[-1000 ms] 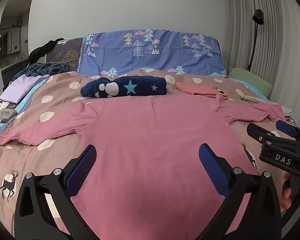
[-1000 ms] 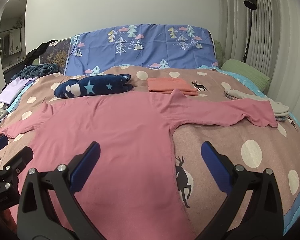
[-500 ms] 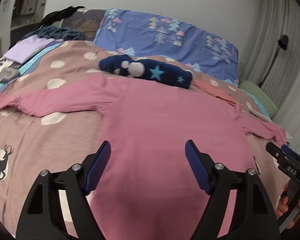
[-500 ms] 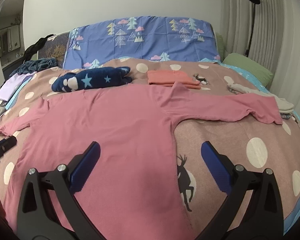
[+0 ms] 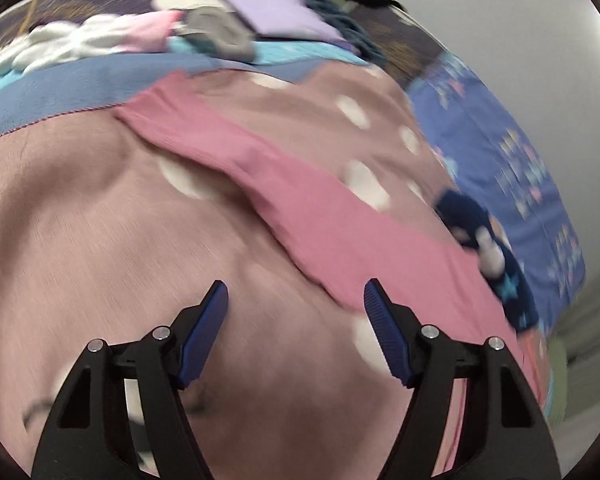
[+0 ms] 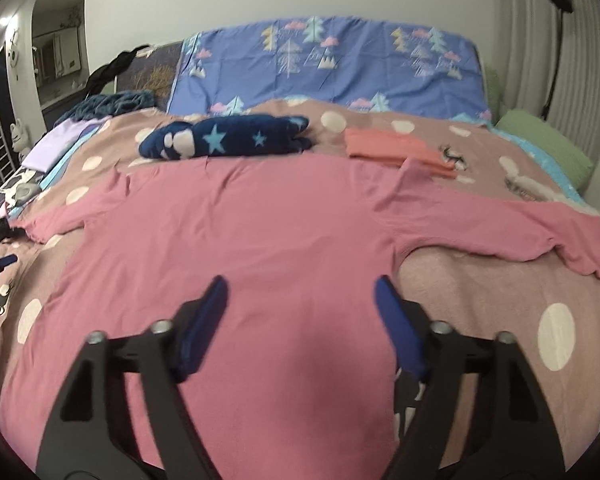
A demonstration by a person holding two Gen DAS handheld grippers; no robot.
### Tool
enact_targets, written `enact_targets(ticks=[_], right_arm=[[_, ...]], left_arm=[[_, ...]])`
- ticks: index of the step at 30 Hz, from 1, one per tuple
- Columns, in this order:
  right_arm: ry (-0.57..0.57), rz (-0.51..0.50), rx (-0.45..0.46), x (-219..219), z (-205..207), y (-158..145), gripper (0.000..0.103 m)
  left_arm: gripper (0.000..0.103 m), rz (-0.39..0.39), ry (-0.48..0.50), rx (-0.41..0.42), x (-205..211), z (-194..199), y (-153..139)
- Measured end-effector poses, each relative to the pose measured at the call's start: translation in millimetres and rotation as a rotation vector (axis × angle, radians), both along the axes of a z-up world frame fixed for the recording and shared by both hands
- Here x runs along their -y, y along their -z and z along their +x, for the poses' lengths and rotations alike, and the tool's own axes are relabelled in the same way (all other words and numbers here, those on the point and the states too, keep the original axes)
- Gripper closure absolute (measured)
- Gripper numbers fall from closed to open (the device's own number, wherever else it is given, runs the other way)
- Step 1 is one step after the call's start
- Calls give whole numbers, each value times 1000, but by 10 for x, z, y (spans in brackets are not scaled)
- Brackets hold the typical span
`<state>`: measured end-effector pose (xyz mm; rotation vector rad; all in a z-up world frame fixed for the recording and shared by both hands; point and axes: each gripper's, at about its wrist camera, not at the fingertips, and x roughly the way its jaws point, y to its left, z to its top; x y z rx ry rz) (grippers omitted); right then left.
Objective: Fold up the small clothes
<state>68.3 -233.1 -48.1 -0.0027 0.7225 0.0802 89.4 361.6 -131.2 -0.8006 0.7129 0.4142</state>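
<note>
Since half a second ago the left gripper (image 5: 296, 300) has swung hard to the left, so its view is now tilted and blurry and looks along the left sleeve (image 5: 236, 152) instead of the shirt body. The right gripper (image 6: 300, 300) has barely moved, but its blue pads are closer together than before.

Both grippers have their jaws apart with nothing between them. The left one hangs over the dotted blanket (image 5: 80, 220), just beside the lower edge of the sleeve. The right one hangs over the lower body of the pink shirt (image 6: 240, 240).

The shirt lies flat on the blanket (image 6: 500, 300), spread out in a T. Its body runs away from the right camera, neck end toward the blue tree-print pillow (image 6: 332, 64), hem toward the camera. The sleeves stretch out sideways, so the long axis of the whole spread goes left to right across the bed; the right sleeve (image 6: 520, 228) ends near the bed's right edge.

Just past the neck end sit a navy star-print bundle (image 6: 228, 138) and a folded salmon garment (image 6: 396, 148). A lilac piece (image 6: 60, 140) lies far left.
</note>
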Motion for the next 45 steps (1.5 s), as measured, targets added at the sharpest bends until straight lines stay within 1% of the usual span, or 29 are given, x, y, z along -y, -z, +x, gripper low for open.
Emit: enact_targets(ticks=[1,3,6,7,8,10,12,14,16,17,19,20,21,22,23,24,25,27,30,33,35,36,37,39,41,42,43,44,45], right_arm=[[-5,13,-22,16,48,34,42],[-1,37,-53,56,129,95,42],[20,57,-67,111,192,164,42],[26,64,-71,128,209,182,42],[31,75,-76,149,235,204,42],[34,88,-87,182,269,235,42],[34,105,-93,217,303,255,42],[42,120,-92,253,328,266,42],[58,142,-100,295,373,284,42],[64,155,-103,317,386,289,42],[81,189,-112,374,405,301,39],[92,208,-118,403,404,310,39],[97,217,-122,424,398,320,39],[100,219,-126,442,389,329,39],[103,215,-129,455,377,336,39],[105,209,-132,472,363,339,39],[109,203,-134,490,354,345,39],[117,195,-142,534,333,355,38],[119,181,-148,577,314,369,38],[93,189,-158,558,359,367,39],[35,219,-175,459,450,341,50],[-17,239,-187,369,522,321,61],[-53,253,-199,301,589,306,68],[-130,289,-239,106,819,292,70],[-193,328,-280,-98,1137,270,70],[-227,346,-306,-194,1313,266,70],[-254,373,-334,-277,1491,266,70],[-289,430,-391,-388,1752,291,70],[-304,469,-430,-475,1913,319,74]], left_arm=[[31,-20,-35,2,-123,31,29],[31,-67,-103,10,-376,113,91],[32,-122,-183,63,-630,205,101],[45,-115,-206,72,-694,233,80],[73,-101,-220,72,-731,265,48],[102,-71,-212,83,-748,336,-74],[102,-14,-161,130,-627,400,-303],[101,80,-45,179,-323,534,-612],[101,166,118,239,205,695,-941],[101,198,216,272,563,766,-1088],[101,229,377,299,1196,854,-1221],[101,250,476,309,1597,902,-1251],[101,272,545,307,1901,919,-1235],[94,302,626,294,2262,948,-1185],[76,321,679,278,2521,965,-1119],[66,348,743,254,2853,991,-1000],[53,372,788,232,3079,992,-893],[53,394,867,185,3460,982,-651],[53,330,941,131,3604,997,-403],[51,322,923,124,3503,940,-361],[51,335,896,133,3392,914,-394],[51,347,890,138,3357,911,-398],[51,362,893,138,3335,892,-405],[51,404,926,124,3321,840,-389],[51,432,989,115,3392,835,-387],[51,465,1023,108,3489,856,-364],[51,489,1039,102,3502,850,-350],[51,518,1050,91,3567,886,-322],[51,543,1053,79,3621,942,-292]])
